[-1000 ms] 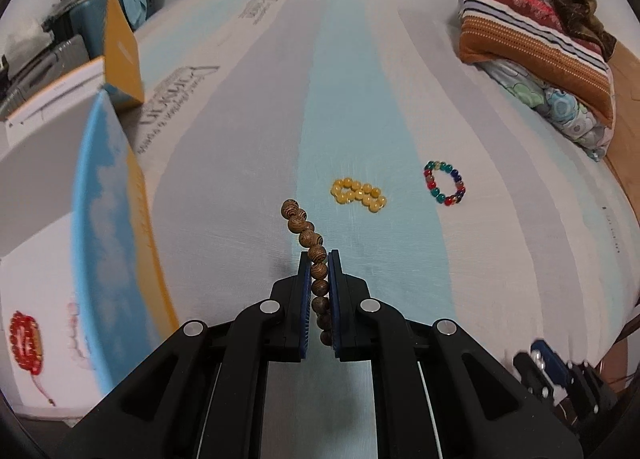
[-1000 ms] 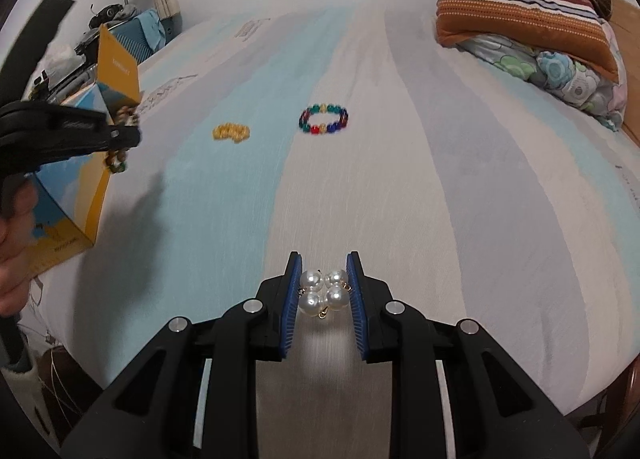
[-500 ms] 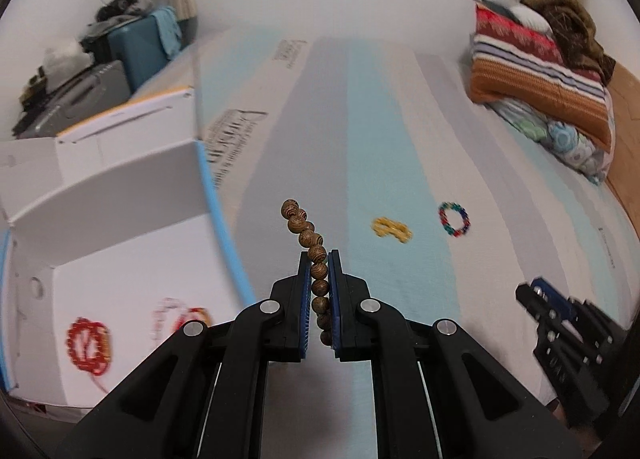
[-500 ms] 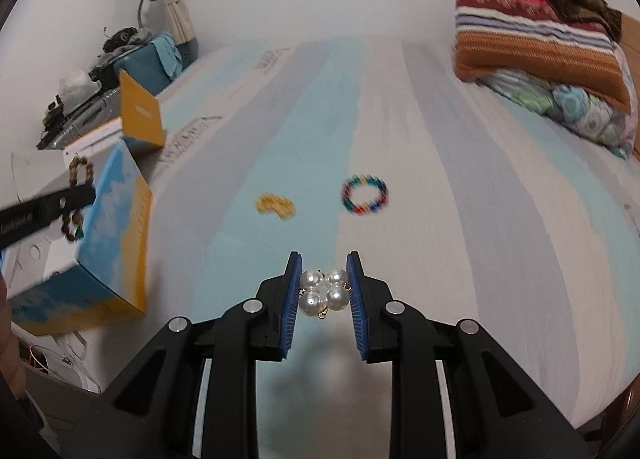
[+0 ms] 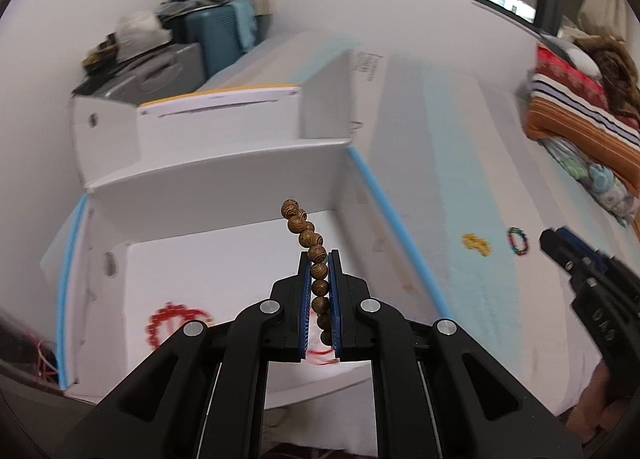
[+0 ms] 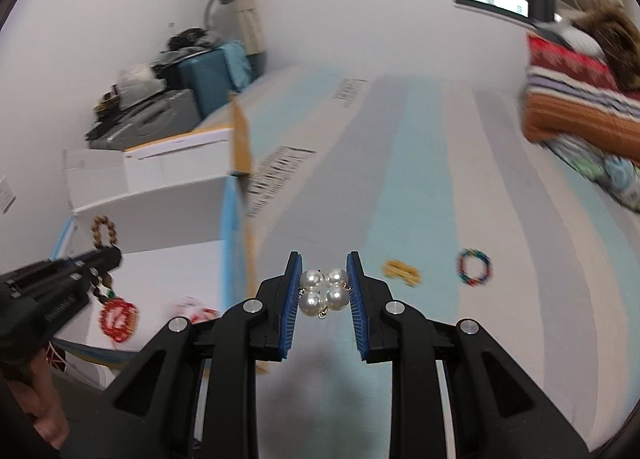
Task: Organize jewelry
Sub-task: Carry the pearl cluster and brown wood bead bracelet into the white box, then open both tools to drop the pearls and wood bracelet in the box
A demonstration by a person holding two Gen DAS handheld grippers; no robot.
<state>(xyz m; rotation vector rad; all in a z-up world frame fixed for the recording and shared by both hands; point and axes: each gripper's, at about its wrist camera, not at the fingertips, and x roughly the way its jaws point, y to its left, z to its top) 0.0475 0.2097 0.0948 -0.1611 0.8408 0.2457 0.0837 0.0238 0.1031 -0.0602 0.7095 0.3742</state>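
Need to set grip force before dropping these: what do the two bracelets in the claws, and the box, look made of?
Brown bead bracelet in the left claw: likely wood, with striped grain and a matte sheen. Pearl bracelet in the right claw: glossy white beads, pearl or imitation, gold-toned links. Box: matte white cardboard, with folded flaps.

The white box (image 5: 224,267) stands open at the top, so a gripper can come in from above. Its raised flap (image 5: 216,175) walls the far side and its blue-edged wall (image 5: 396,227) the side toward the bed (image 5: 432,163). On its floor the red bracelet (image 5: 176,319) takes the near corner; the floor beyond lies bare. Right of the box, the bed is open except for the yellow bracelet (image 5: 476,245) and multicoloured bracelet (image 5: 519,242).
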